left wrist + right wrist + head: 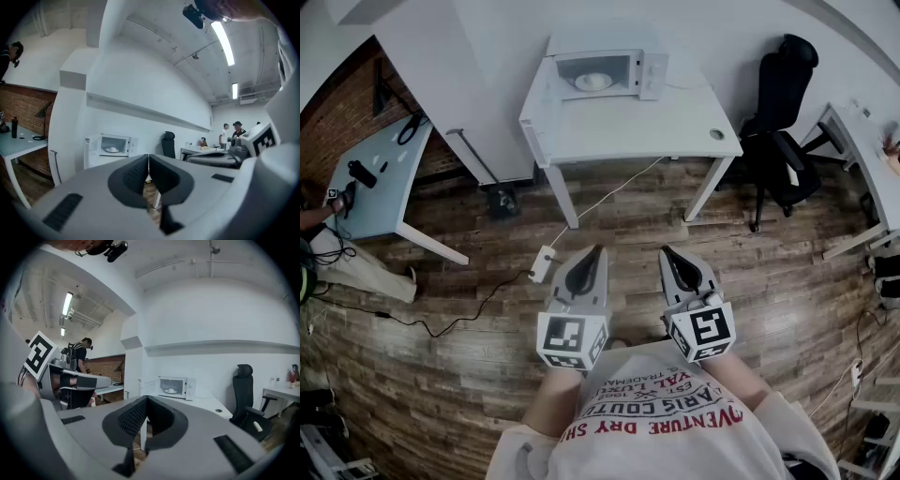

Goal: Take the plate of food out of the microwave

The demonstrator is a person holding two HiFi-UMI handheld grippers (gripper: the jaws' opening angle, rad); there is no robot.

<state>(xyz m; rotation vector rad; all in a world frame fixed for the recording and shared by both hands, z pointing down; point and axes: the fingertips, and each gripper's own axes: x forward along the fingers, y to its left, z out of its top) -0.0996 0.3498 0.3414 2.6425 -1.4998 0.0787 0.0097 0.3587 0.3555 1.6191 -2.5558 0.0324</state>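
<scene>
A white microwave stands with its door swung open on a white table across the room. Inside it lies a white plate of food, also seen as the plate in the left gripper view and the plate in the right gripper view. My left gripper and right gripper are held side by side over the wooden floor, close to my body and far from the table. Both are shut with nothing between the jaws.
A black office chair stands right of the table. A cable and power strip lie on the floor in front of it. A light-blue desk is at the left, another desk at the right. People stand in the distance.
</scene>
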